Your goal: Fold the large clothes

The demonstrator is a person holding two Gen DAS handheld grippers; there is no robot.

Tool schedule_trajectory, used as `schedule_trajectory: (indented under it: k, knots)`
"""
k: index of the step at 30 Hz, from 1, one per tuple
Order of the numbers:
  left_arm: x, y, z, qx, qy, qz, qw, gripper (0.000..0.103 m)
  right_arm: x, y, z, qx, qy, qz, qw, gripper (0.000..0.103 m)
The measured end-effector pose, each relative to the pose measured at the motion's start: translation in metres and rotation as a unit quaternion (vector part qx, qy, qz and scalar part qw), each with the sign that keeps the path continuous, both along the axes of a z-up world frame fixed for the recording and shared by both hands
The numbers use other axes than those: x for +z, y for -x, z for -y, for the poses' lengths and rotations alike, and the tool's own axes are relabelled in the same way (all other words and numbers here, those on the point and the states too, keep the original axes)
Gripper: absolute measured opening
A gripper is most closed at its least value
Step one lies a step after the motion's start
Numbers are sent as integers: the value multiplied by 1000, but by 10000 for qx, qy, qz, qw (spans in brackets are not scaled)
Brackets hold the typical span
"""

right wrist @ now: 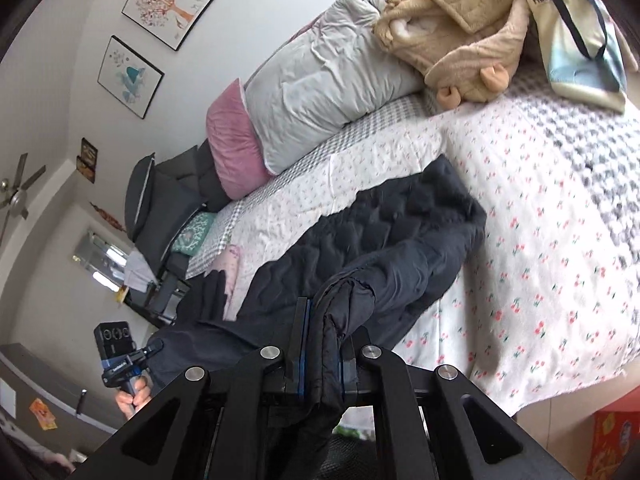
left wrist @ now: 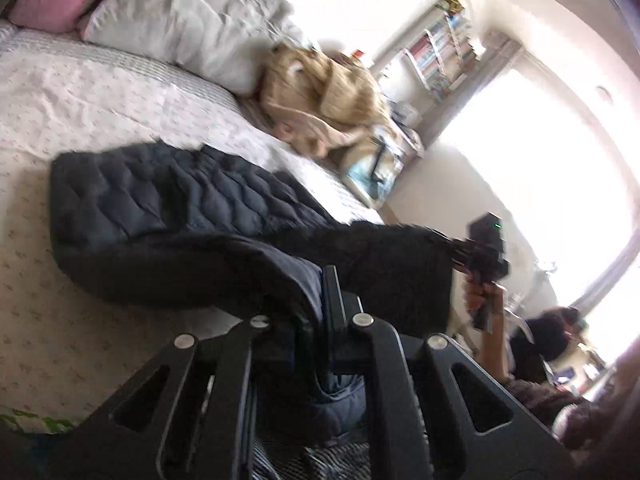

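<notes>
- The left gripper (left wrist: 320,300) is clamped tight on an edge of the dark navy quilted jacket (left wrist: 168,200), with padded fabric bunched between its black fingers and hanging below them.
- The right gripper (right wrist: 320,344) is likewise closed on a folded, stitched edge of the jacket, the cloth pinched between blue-lined pads (right wrist: 301,344).
- Each wrist view shows the other gripper out at the jacket's far end with a hand (left wrist: 482,294) around its handle, so the garment's near edge is lifted off the bed between them.
- The bed (right wrist: 540,240) carries a white cover printed with small red cherries; a grey-and-white checked sheet (right wrist: 360,128) shows toward the head end.
- The jacket stretches from the bed's near edge in toward its middle, its far part lying flat on the cover. It is puffy, matte, sewn in wavy quilted rows, with a smoother dark lining turned outward near the grippers.
- Further back, at the head edge, a wrinkled grey pillow (right wrist: 320,76) and a pink velvety cushion (right wrist: 234,148) lean together.
- A tan fleecy garment (right wrist: 460,32) is heaped at the head corner, beside a pale tote bag (right wrist: 580,52) with dark straps.
- Beyond the bed, framed prints (right wrist: 170,4) hang on a white wall, and a bookshelf (left wrist: 440,52) stands by a bright window (left wrist: 540,160).
</notes>
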State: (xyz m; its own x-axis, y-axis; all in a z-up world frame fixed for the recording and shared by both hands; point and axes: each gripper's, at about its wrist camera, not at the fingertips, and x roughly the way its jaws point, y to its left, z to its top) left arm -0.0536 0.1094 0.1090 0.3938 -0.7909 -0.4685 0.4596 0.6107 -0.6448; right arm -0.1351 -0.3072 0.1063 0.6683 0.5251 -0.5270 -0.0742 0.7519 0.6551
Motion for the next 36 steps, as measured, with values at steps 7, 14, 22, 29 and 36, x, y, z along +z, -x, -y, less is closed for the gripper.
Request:
schedule_trajectory:
  k: [7, 14, 22, 29, 36]
  knots:
    - [-11, -57, -14, 1200, -194, -123, 9925, 11, -15, -61, -3, -580, 250, -40, 9980, 10]
    - [-45, -138, -12, 2122, -663, -431, 9740, 12, -51, -143, -3, -1226, 330, -190, 9917, 10]
    - [-139, -196, -14, 2496, -1389, -1128, 9517, 13, -137, -194, -6, -1240, 700, -492, 9886, 12]
    - [-190, -225, 0, 2296, -1860, -1223, 9475, 16, -175, -242, -35, -995, 2121, -1242, 9642, 14]
    - [-187, -228, 16, 2223, -2451, -1208, 9359, 17, -177, -248, -32, -906, 2057, -1349, 9650, 19]
